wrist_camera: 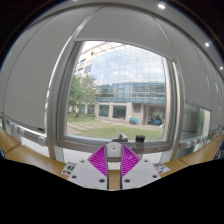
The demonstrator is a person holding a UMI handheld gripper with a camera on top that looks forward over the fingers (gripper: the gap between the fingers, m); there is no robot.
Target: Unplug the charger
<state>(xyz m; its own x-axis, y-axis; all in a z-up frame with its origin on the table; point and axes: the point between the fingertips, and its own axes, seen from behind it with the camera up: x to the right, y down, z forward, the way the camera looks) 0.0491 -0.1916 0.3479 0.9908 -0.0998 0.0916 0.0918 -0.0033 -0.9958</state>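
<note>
The tongs (114, 160) are sitting narrowly parted and empty, pointing straight toward the small dark charger (140, 138) lying just beyond and slightly right, near the window (120, 85).

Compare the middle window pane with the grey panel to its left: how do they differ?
The middle pane is clear, showing a building and trees; the left panel is plain grey, showing nothing outside. The fingers of the gripper point at the middle pane; the left panel lies off to their side. Both are tall and framed.
</note>
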